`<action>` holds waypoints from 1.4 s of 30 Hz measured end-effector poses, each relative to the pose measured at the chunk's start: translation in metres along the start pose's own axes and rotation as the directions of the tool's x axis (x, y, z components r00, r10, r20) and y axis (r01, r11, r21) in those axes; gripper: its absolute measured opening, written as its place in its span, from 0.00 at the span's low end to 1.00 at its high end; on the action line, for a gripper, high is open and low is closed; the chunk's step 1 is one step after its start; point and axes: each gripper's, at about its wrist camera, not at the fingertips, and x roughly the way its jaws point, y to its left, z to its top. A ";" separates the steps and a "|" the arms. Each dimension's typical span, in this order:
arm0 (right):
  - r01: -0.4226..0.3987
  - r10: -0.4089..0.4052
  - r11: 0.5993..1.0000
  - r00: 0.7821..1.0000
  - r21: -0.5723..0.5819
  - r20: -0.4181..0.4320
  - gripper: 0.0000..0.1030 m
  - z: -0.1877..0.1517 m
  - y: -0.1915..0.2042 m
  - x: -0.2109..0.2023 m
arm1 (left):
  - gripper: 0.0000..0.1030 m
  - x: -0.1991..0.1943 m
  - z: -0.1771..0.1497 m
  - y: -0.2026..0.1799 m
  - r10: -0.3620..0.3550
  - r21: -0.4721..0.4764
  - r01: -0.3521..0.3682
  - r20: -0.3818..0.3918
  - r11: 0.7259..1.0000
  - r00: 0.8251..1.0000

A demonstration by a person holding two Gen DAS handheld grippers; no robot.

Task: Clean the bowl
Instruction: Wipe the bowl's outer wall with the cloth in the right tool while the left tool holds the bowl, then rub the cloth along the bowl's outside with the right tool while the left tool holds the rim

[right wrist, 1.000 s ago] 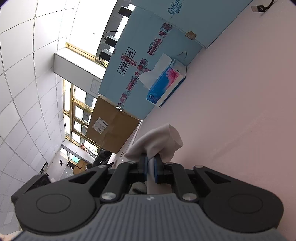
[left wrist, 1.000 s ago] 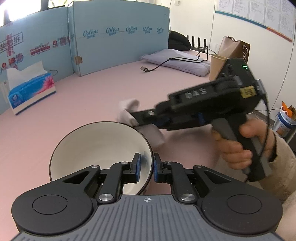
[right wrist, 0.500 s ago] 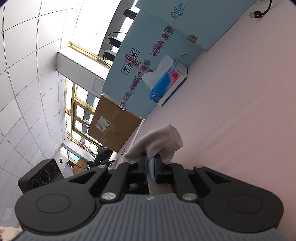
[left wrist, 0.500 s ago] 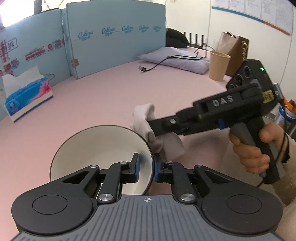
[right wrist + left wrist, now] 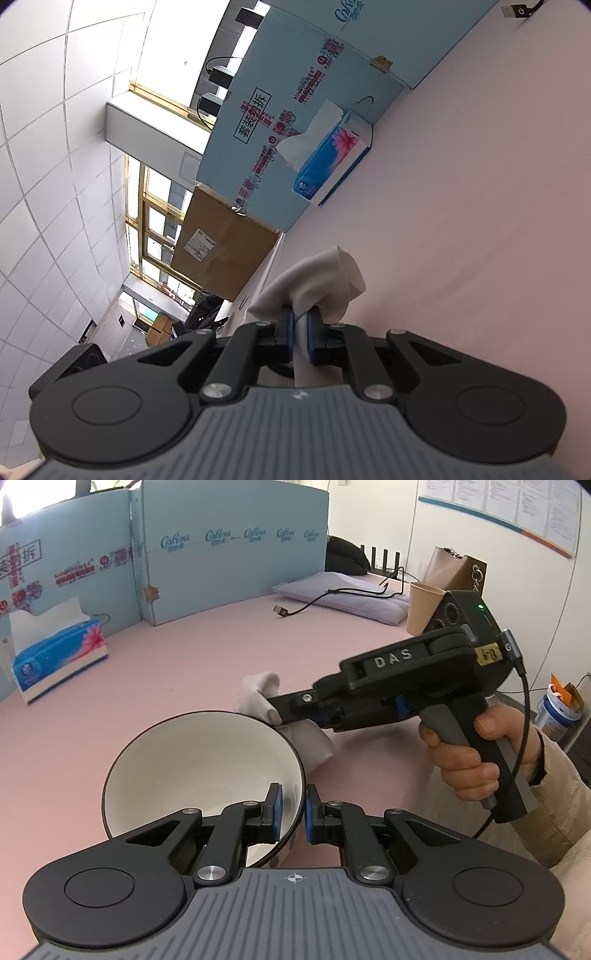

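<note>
Bowl [image 5: 199, 764] pinched at its rim in your left gripper [image 5: 291, 812], cloth [image 5: 314, 288] clamped in your right gripper [image 5: 301, 334].

Your left gripper has its jaws narrowed on the bowl's near right rim, one blue pad inside the white wall, the other outside against the dark shell, and the bowl sits tilted just ahead of the fingers over the pink tabletop [image 5: 184, 672]. Just beyond the bowl's far right rim, your right gripper [image 5: 280, 710] comes in from the right, jaws closed on the white cloth [image 5: 258, 694], which bunches at the fingertips and hangs down beside the bowl's outer wall; whether it touches the rim, you can't tell. Your right hand [image 5: 476, 753] wraps the handle. Far off to the left of your left gripper stands a blue tissue box [image 5: 59, 657]; ahead on the right, a paper cup [image 5: 421, 607].
</note>
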 end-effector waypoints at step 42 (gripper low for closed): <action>0.056 -0.056 0.998 0.998 -0.031 0.026 0.10 0.026 -0.006 0.032 | 0.22 0.018 0.018 0.003 -0.021 -0.009 0.021 0.024 1.000 0.999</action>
